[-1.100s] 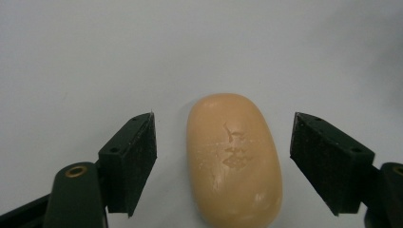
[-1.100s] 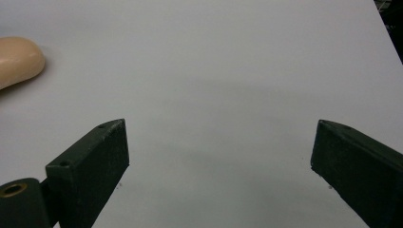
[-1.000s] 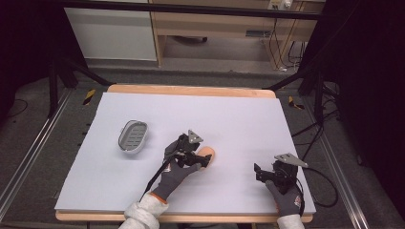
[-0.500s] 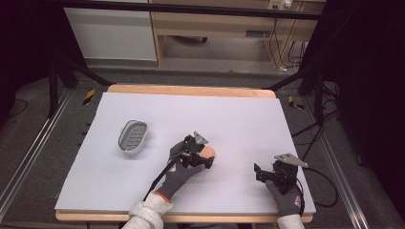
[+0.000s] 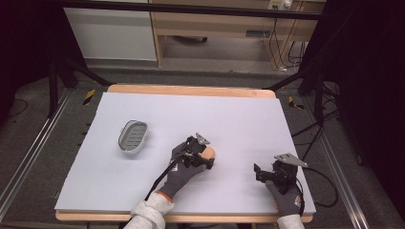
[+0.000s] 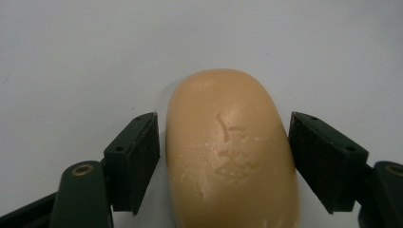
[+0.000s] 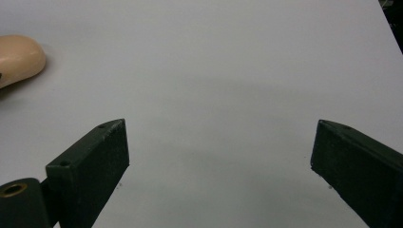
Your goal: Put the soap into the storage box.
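The left tongs are straddling the soap bar, jaws just beside its flanks, near the worktop centre. The right tongs are gaping wide at four o'clock. A soap dish is sitting at nine o'clock.

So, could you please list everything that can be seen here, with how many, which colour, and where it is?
Oval peach-coloured bar of soap: one, peach, lying on the sheet near the table's middle, between the left gripper's jaws; a thin gap shows at the jaw on the left of that view.
Oval grey soap dish with a slotted floor: one, grey, on the sheet left of the soap, apart from it.
Pale lilac sheet: one, covering the tabletop.
Wooden table: one, light wood, its edge showing around the sheet.
Left gripper: one, black, jaws around the soap.
Right gripper: one, black, jaws wide open over bare sheet, at the near right.
Gloved hands: two, grey.
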The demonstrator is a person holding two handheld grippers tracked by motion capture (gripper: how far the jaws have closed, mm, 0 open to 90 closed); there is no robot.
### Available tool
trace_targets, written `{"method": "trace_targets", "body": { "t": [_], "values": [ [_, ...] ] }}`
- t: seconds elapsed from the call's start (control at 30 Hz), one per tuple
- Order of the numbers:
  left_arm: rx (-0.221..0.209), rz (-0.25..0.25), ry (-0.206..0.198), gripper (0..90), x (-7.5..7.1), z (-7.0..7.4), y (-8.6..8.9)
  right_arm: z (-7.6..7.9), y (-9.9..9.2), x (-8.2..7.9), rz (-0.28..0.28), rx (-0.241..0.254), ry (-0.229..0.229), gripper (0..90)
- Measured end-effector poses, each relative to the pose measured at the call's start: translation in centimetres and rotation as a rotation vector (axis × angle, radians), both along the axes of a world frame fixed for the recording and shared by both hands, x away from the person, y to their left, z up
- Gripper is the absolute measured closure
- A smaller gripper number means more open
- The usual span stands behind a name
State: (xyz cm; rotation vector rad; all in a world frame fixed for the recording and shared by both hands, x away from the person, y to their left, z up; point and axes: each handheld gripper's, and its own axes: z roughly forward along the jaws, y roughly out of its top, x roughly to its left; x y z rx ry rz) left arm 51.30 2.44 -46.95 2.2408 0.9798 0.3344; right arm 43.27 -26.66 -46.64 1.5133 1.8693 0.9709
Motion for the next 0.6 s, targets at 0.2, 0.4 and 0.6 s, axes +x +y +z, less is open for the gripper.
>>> {"method": "trace_targets", "body": {
  "t": [0.2, 0.4, 0.6],
  "values": [
    [0.019, 0.000, 0.011, 28.4, 0.04, -0.30, -0.30, 0.00, 0.05, 0.00, -0.002, 0.004, 0.002, 5.7],
    [0.027, 0.005, 0.008, 29.0, -0.04, -0.31, -0.44, -0.01, 0.02, 0.03, 0.000, -0.001, 0.000, 5.7],
    [0.046, 0.010, 0.006, 30.3, -0.07, -0.24, -0.59, 0.00, 0.03, 0.03, -0.001, 0.000, 0.003, 5.7]
  ]
}}
